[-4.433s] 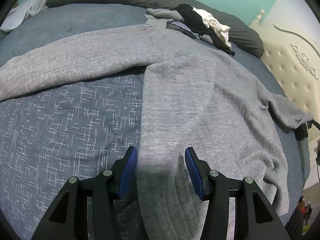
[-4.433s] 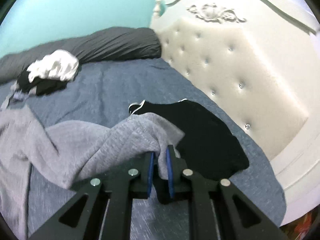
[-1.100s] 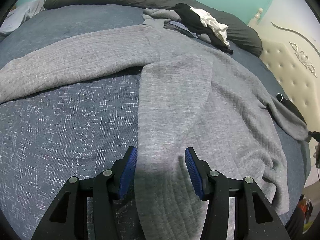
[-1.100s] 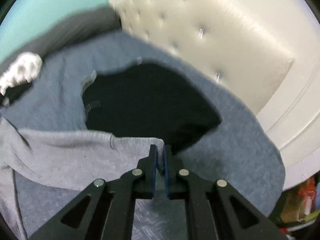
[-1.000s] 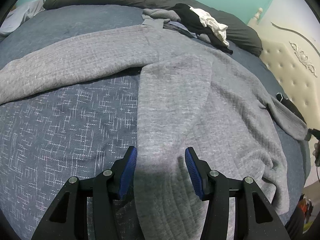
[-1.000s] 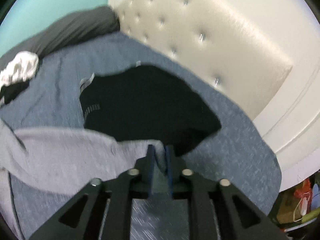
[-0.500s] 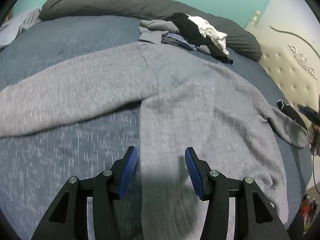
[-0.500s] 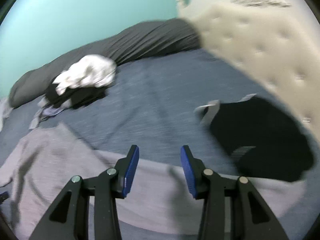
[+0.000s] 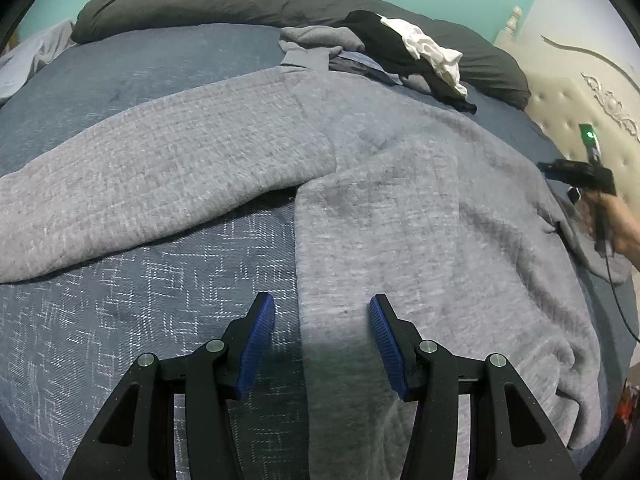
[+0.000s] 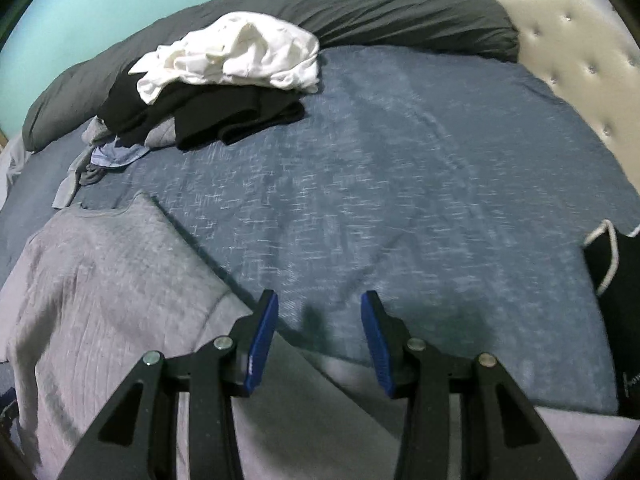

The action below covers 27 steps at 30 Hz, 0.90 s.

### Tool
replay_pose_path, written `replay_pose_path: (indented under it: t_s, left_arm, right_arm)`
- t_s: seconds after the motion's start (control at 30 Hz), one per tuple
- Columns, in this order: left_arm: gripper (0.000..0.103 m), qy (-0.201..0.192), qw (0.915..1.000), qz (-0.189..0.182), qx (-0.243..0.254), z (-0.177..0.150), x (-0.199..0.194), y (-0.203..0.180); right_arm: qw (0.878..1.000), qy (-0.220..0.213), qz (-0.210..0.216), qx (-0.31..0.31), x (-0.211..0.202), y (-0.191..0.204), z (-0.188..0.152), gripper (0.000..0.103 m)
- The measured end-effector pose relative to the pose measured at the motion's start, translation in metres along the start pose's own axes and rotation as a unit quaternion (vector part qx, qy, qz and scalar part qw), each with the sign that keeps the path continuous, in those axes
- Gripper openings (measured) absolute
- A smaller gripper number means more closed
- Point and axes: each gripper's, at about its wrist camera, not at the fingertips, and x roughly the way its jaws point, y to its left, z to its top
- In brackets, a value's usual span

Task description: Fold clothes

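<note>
A grey knit sweater (image 9: 400,208) lies spread flat on the blue bedspread (image 9: 120,320), one sleeve (image 9: 152,176) stretched out to the left. My left gripper (image 9: 321,326) hovers open over the sweater's left side edge, nothing between its blue pads. In the right wrist view the sweater (image 10: 104,288) lies at lower left, its other sleeve running under my right gripper (image 10: 319,324), which stands open above bare bedspread (image 10: 400,184). In the left wrist view the right gripper (image 9: 576,174) shows at the far right, held by a hand (image 9: 618,220).
A pile of clothes (image 10: 216,80), white over black, sits by the dark grey bolster (image 10: 392,4) at the back. A black garment (image 10: 616,280) lies at the right edge. The tufted cream headboard (image 10: 576,60) bounds the bed on the right.
My right gripper has opened and let go of the sweater's sleeve, then lifted and swung left toward the middle of the bed. The left gripper rose slightly and stays open.
</note>
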Motion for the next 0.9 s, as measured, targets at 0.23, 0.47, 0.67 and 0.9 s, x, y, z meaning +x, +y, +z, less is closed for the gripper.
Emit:
replay_pose_path:
  t_s: [0.23, 0.47, 0.67, 0.9]
  left_arm:
    - [0.054, -0.001, 1.0000, -0.002, 0.003, 0.000, 0.000, -0.002]
    - [0.054, -0.004, 1.0000, -0.006, 0.003, 0.000, -0.003, -0.003]
    - [0.054, -0.004, 1.0000, -0.008, 0.003, 0.000, -0.004, -0.004]
    - [0.054, -0.008, 0.9999, -0.007, -0.001, -0.001, -0.007, -0.001]
  right_arm:
    - [0.998, 0.018, 0.035, -0.052, 0.025, 0.043, -0.007, 0.011]
    - [0.989, -0.027, 0.065, -0.130, -0.005, 0.087, -0.037, 0.009]
    - [0.967, -0.026, 0.106, -0.230, -0.019, 0.131, -0.072, 0.009]
    - [0.993, -0.061, 0.036, -0.092, -0.016, 0.077, -0.027, 0.009]
